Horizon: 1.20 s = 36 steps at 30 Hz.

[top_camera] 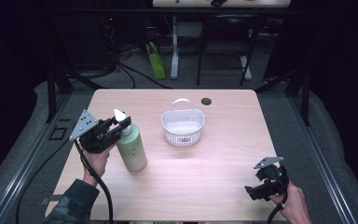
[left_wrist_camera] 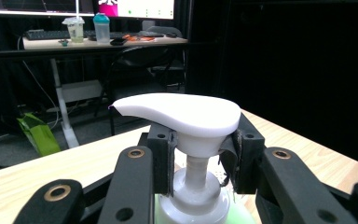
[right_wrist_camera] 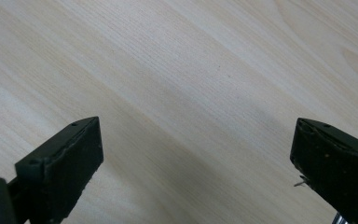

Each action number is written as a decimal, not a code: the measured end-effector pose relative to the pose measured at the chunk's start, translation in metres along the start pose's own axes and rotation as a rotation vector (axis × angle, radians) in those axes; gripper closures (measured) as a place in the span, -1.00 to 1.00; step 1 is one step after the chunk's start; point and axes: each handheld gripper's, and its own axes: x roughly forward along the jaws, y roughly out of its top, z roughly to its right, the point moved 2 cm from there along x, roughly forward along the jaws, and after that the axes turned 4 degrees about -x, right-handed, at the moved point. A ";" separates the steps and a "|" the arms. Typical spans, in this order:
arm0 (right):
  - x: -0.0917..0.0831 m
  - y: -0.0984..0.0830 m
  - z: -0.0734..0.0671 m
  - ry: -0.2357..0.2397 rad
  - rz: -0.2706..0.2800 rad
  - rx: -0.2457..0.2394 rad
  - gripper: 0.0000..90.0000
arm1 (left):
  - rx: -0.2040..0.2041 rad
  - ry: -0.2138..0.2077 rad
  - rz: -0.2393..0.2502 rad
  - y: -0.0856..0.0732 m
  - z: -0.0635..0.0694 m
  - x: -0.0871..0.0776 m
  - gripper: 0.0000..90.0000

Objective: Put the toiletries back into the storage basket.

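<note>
A pale green pump bottle (top_camera: 132,148) with a white pump head (left_wrist_camera: 182,113) stands upright on the left half of the wooden table (top_camera: 223,140). My left gripper (top_camera: 116,127) is shut on the bottle's pump, just under the white head, with a pad (left_wrist_camera: 164,154) pressing on each side of the neck. A white slotted basket (top_camera: 182,127) with a raised handle sits in the middle of the table, to the right of the bottle. Near the table's front right corner my right gripper (top_camera: 254,192) hangs open over bare wood (right_wrist_camera: 191,93), its jaws wide apart with nothing between them.
A dark round hole (top_camera: 206,101) is set in the table behind the basket. Beyond the table's far edge stand a desk's white legs (top_camera: 174,51), a green bag (top_camera: 156,60) and dark stands on the floor. Black frame rails run along both sides.
</note>
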 end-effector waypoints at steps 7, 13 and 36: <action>0.000 0.000 0.000 -0.006 -0.002 -0.004 -0.95 | -0.009 0.001 0.000 0.004 -0.001 -0.002 0.49; 0.000 0.000 0.000 -0.009 -0.002 -0.003 -0.95 | 0.002 -0.009 -0.005 0.007 0.002 0.000 0.49; -0.001 -0.001 -0.001 -0.009 -0.004 -0.010 -0.95 | 0.025 -0.055 0.001 0.019 0.017 0.015 0.49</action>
